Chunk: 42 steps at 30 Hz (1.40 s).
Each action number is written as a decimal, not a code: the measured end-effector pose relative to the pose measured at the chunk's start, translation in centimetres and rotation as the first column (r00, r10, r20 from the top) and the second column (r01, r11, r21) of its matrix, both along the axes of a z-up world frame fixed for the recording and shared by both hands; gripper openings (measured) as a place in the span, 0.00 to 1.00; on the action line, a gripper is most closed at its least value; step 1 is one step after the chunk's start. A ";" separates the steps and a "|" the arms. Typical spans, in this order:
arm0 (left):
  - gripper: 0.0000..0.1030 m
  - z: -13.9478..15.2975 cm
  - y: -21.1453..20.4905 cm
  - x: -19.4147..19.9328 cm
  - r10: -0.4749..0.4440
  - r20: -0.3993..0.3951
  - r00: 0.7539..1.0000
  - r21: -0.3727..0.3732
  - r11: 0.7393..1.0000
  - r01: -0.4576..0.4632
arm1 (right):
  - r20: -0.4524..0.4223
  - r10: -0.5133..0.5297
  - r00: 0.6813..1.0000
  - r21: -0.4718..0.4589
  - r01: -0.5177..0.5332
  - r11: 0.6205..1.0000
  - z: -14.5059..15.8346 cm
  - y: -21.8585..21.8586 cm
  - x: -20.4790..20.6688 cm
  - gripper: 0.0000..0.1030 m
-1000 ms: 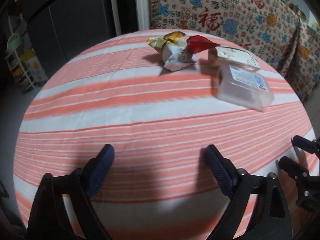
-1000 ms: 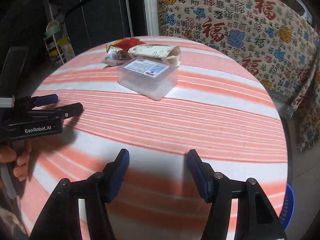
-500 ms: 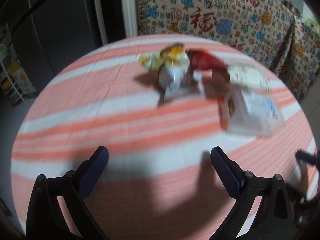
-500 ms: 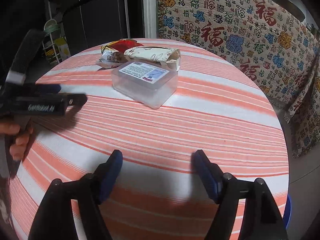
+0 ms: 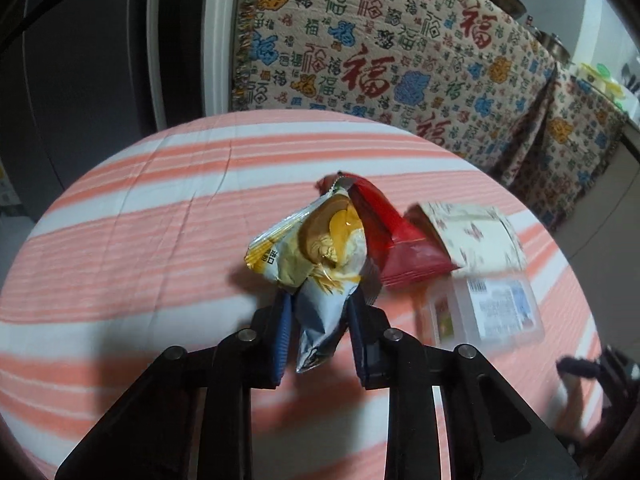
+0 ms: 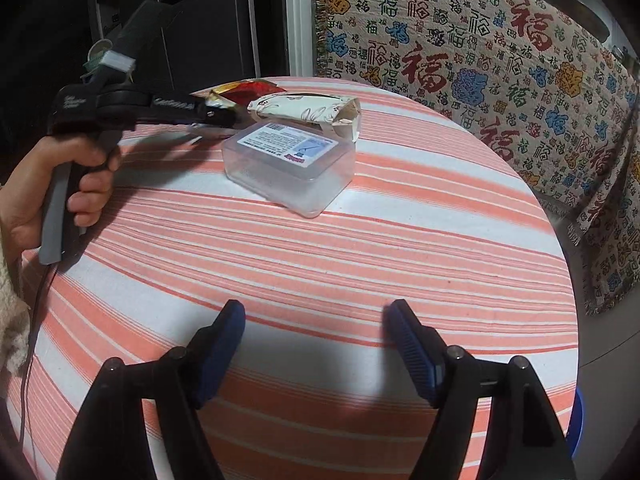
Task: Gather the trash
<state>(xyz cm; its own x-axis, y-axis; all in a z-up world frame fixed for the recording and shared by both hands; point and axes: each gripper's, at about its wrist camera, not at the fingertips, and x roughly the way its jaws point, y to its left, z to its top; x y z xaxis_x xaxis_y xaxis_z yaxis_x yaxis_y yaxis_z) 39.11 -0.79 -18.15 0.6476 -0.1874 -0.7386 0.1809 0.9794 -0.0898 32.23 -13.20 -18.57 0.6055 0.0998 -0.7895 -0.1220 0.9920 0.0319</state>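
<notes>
A crumpled yellow and silver snack wrapper [image 5: 316,248] sits between the blue pads of my left gripper [image 5: 320,300], whose jaws are closing and pinch its silver lower end. A red wrapper [image 5: 396,240] lies right behind it, touching it. To the right are a cream paper bag [image 5: 472,236] and a clear plastic box [image 5: 488,312] with a label. In the right wrist view my right gripper [image 6: 315,312] stands open over bare tablecloth, well short of the box [image 6: 288,164]. There the left gripper [image 6: 216,114] reaches in from the left to the wrappers, held by a hand [image 6: 60,184].
The round table [image 6: 400,248] wears a pink and white striped cloth. Behind it a patterned throw [image 6: 480,60] with red characters hangs over furniture. Dark cabinets stand at the back left. A blue object [image 6: 578,420] peeks out below the table's right edge.
My left gripper has moved forward across the table to the wrappers, and its wide jaws have come together on the yellow wrapper. The right gripper has opened slightly wider and stayed in place.
</notes>
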 end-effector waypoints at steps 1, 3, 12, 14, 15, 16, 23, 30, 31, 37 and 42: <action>0.23 0.1 0.5 -1.2 -0.008 -0.007 1.000 -0.002 1.000 0.008 | 0.000 0.000 1.000 0.001 0.000 1.000 0.1 0.0 0.0 0.74; 0.23 0.3 1.8 -4.1 -0.045 -0.038 0.998 -0.003 0.999 0.045 | -0.001 0.000 1.000 0.009 0.000 1.000 0.2 -0.1 0.0 0.74; 0.74 0.6 3.0 -12.2 -0.204 -0.117 0.972 -0.001 0.979 0.205 | -0.025 0.234 0.972 -0.011 -0.234 0.972 0.7 -0.6 2.1 0.84; 0.89 0.6 2.5 -12.3 -0.192 -0.097 0.976 -0.010 0.981 0.192 | -0.042 0.272 0.961 -0.013 -0.272 0.962 0.7 -1.2 3.9 0.87; 0.89 0.4 2.1 -12.4 -0.185 -0.088 0.979 -0.025 0.983 0.184 | -0.043 0.290 0.956 -0.008 -0.291 0.957 0.8 -1.5 4.9 0.87; 0.89 0.3 1.9 -12.4 -0.181 -0.087 0.980 -0.039 0.983 0.179 | -0.046 0.310 0.950 -0.006 -0.310 0.951 0.8 -1.6 5.9 0.87; 0.90 -0.6 1.4 -11.3 -0.080 -0.073 0.994 -0.104 0.992 0.072 | -0.001 0.393 0.919 -0.021 -0.393 0.919 2.3 -0.8 10.4 0.87; 0.90 -0.8 4.0 -10.6 0.060 -0.080 0.995 -0.120 0.990 -0.070 | -0.004 0.388 0.922 0.131 -0.384 0.914 2.4 0.3 11.6 0.74; 0.90 -0.8 4.6 -10.9 0.078 -0.081 0.994 -0.105 0.991 -0.086 | -0.010 0.377 0.926 0.132 -0.372 0.919 2.3 0.5 11.2 0.74; 0.92 -0.6 7.1 -12.7 0.129 -0.078 0.989 -0.096 0.986 -0.136 | -0.049 0.324 0.945 0.155 -0.313 0.937 2.1 2.3 4.6 0.74; 0.93 -0.8 5.0 -12.9 0.025 -0.085 0.996 -0.121 0.992 -0.036 | -0.035 0.326 0.945 0.059 -0.324 0.944 1.4 4.3 1.3 0.75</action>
